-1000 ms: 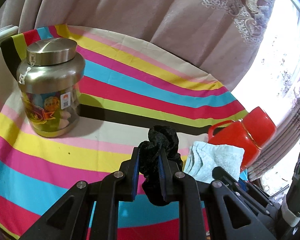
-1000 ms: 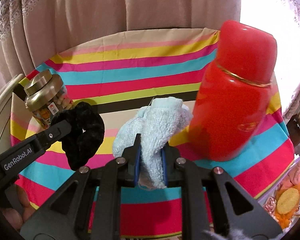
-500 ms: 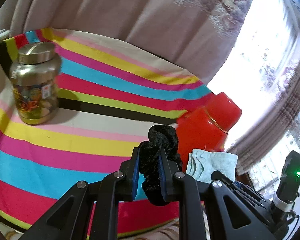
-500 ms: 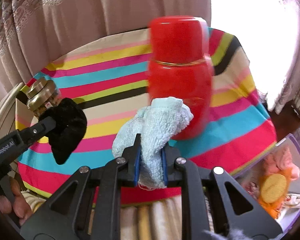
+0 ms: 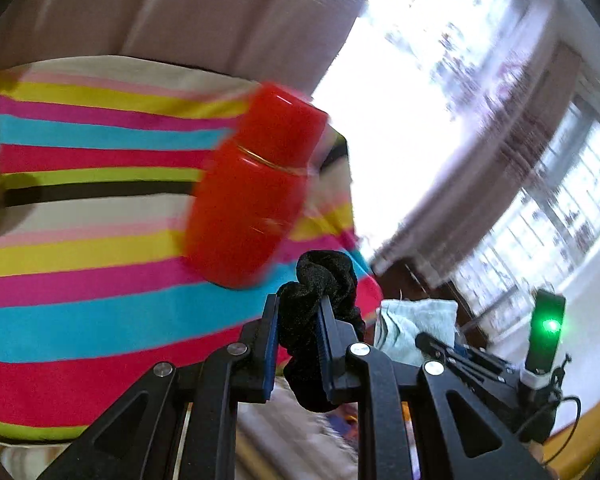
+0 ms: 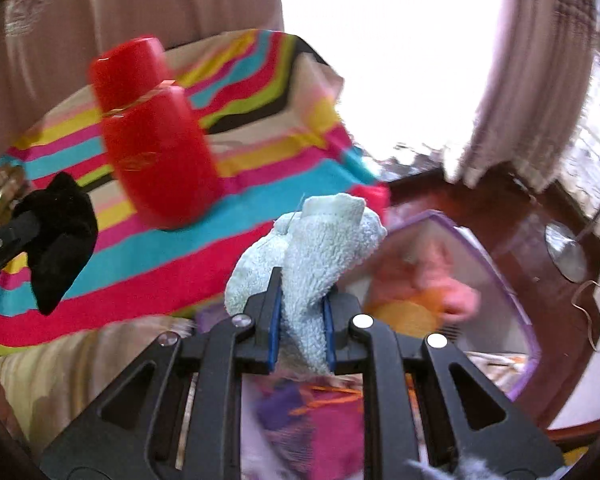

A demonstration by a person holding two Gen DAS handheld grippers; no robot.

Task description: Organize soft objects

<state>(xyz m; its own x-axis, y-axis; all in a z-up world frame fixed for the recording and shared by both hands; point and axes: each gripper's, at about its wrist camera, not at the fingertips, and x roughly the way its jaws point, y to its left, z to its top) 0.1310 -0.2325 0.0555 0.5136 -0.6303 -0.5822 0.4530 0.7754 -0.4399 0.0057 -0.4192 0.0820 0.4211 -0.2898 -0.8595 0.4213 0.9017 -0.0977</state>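
Note:
My left gripper (image 5: 298, 320) is shut on a black velvet scrunchie (image 5: 324, 280), held in the air over the right end of the striped table. The same scrunchie (image 6: 62, 236) shows at the left of the right wrist view. My right gripper (image 6: 302, 304) is shut on a light blue fluffy cloth (image 6: 320, 240), which also appears in the left wrist view as a pale cloth (image 5: 416, 324) to the right of the scrunchie. Beyond the cloth, off the table's right edge, lies a clear purple-rimmed bin (image 6: 480, 248) with pink and orange soft items (image 6: 432, 292) inside.
A tall red flask (image 5: 252, 196) (image 6: 156, 140) stands on the striped tablecloth (image 5: 80, 248) near its right end. A metal-lidded jar (image 6: 0, 188) sits at the far left. Curtains and a bright window lie behind; dark wooden floor (image 6: 500, 208) surrounds the bin.
Both grippers have swung to the right, off the middle of the table toward its right edge, still gripping the scrunchie and the blue cloth. The bin has come into fuller view.

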